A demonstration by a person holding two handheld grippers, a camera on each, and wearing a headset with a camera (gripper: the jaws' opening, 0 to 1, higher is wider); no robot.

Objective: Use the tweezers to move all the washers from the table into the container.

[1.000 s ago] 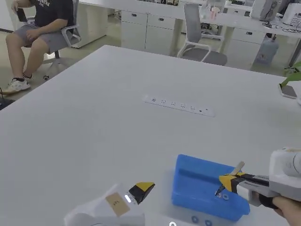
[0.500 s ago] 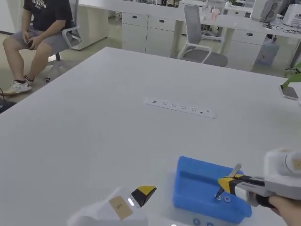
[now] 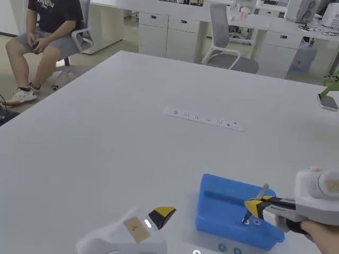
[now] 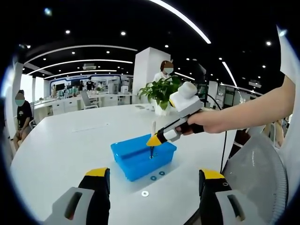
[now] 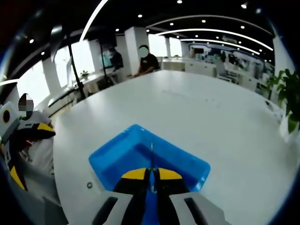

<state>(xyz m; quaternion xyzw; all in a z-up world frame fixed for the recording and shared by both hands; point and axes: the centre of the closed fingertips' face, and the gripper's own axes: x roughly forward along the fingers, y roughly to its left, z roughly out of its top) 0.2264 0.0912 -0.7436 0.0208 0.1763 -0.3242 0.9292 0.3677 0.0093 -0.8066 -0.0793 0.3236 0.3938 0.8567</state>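
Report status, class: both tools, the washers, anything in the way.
Right tool shut on tweezers, tips down in blue container. Left tool open, holding nothing. Three washers on table beside container. Nothing blocking them.

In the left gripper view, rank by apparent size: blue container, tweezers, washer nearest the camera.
Largest: blue container.
Then the tweezers, long but thin.
Smallest: washer, though it lies nearest the camera.

place: open-plan office | evidence: rows of white desks (image 3: 280, 24), swivel chairs (image 3: 221, 26), drawer cabinets (image 3: 180, 39), potted plant (image 4: 161, 91)
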